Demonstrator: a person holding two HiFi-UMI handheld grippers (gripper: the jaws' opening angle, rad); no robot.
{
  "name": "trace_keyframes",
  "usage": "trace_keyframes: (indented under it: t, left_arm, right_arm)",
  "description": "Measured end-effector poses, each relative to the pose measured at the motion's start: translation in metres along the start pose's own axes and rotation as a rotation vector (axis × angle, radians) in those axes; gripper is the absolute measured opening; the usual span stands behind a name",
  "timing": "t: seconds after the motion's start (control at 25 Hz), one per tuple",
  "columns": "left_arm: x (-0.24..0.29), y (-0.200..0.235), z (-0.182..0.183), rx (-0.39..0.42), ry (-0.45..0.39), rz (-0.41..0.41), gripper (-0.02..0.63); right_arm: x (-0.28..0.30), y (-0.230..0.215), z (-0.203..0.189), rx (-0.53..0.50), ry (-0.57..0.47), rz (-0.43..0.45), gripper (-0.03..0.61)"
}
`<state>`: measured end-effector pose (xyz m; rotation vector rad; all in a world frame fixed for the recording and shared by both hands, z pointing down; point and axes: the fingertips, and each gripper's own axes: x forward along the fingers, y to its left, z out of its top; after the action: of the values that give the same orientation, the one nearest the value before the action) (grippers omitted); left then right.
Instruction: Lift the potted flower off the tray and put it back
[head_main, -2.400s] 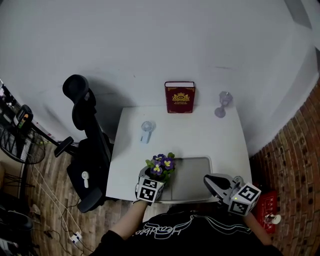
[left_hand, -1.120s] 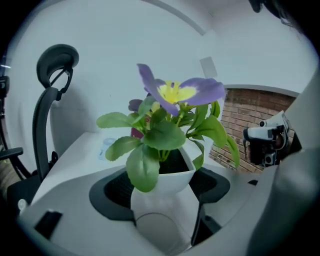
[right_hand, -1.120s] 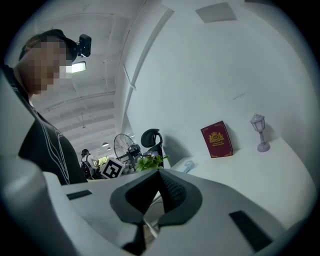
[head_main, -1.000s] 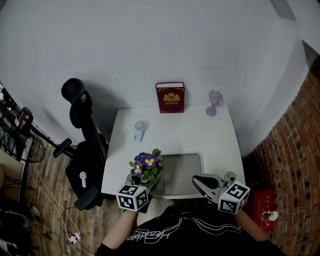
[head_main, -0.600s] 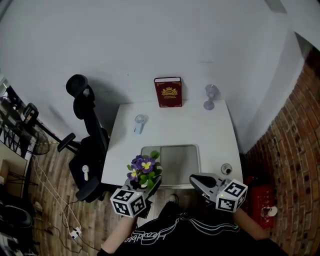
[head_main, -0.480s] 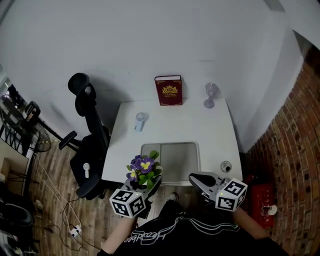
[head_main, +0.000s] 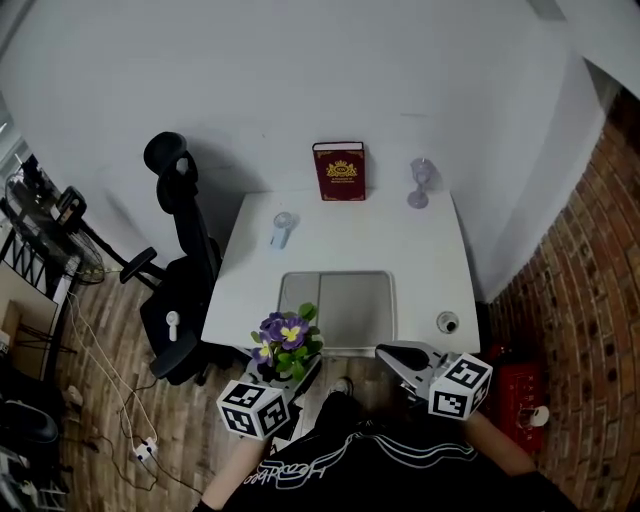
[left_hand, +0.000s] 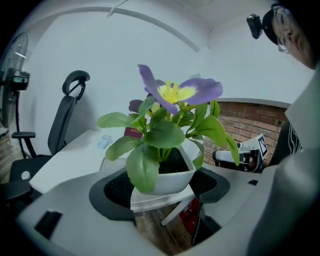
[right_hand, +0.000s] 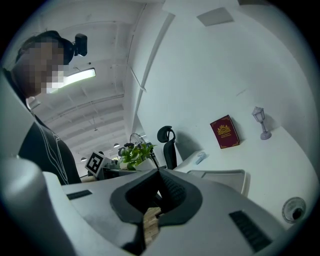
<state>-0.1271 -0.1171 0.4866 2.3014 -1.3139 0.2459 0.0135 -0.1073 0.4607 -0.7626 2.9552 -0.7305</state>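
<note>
The potted flower (head_main: 288, 332), purple and yellow blooms in a white pot (left_hand: 172, 176), hangs in the air in front of the table's near edge, off the grey tray (head_main: 337, 310). My left gripper (head_main: 283, 372) is shut on the pot, with one jaw pressed against each side (left_hand: 161, 185). The tray lies bare on the white table. My right gripper (head_main: 392, 355) hovers in front of the table's near right edge, shut on nothing, its tips touching (right_hand: 159, 171). In the right gripper view the potted flower (right_hand: 135, 152) shows at the left and the tray (right_hand: 220, 175) ahead.
A red book (head_main: 339, 172) stands at the table's back by the wall, with a small glass lantern (head_main: 418, 183) to its right. A pale blue object (head_main: 282, 229) lies left of centre and a round object (head_main: 447, 322) near the right front corner. An office chair (head_main: 180, 290) stands left; a brick wall runs along the right.
The left gripper has carried the potted flower from the tray's left edge back toward the person, past the table's near edge. The right gripper has also drawn back from the table.
</note>
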Motion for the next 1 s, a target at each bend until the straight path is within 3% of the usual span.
trace_keyframes:
  t: [0.56,1.0]
  left_arm:
    - [0.007,0.007,0.007,0.002,-0.005,-0.013,0.353]
    - [0.044,0.028,0.032,0.081,-0.004,-0.003,0.353]
  right_arm:
    - [0.012,-0.004,0.005,-0.005,0.011,-0.004,0.0]
    - [0.022,-0.037,0.018,0.02,-0.021,-0.053,0.0]
